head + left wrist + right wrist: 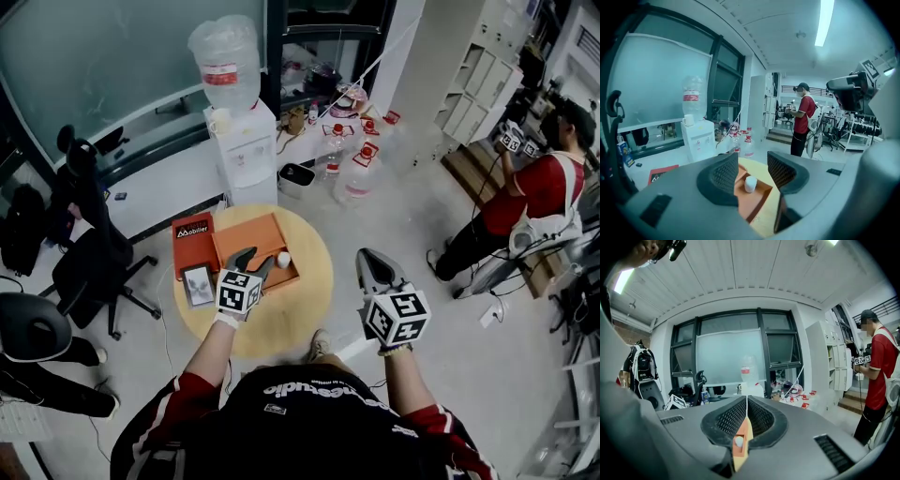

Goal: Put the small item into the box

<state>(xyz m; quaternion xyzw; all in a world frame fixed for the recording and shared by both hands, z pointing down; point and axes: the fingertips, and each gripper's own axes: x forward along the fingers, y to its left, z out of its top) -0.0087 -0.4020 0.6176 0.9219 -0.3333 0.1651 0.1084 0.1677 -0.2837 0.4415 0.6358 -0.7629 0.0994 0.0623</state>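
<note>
Round wooden table (298, 323) bears an open orange box (251, 238), and the small white item (282, 260) stands inside it at its right near corner. Just above the box's near edge hovers the left gripper (253, 263), jaws spread wide and grasping nothing. Off the table's right edge, the right gripper (367, 258) is clenched on nothing. A water dispenser (246, 150) stands beyond the table.
</note>
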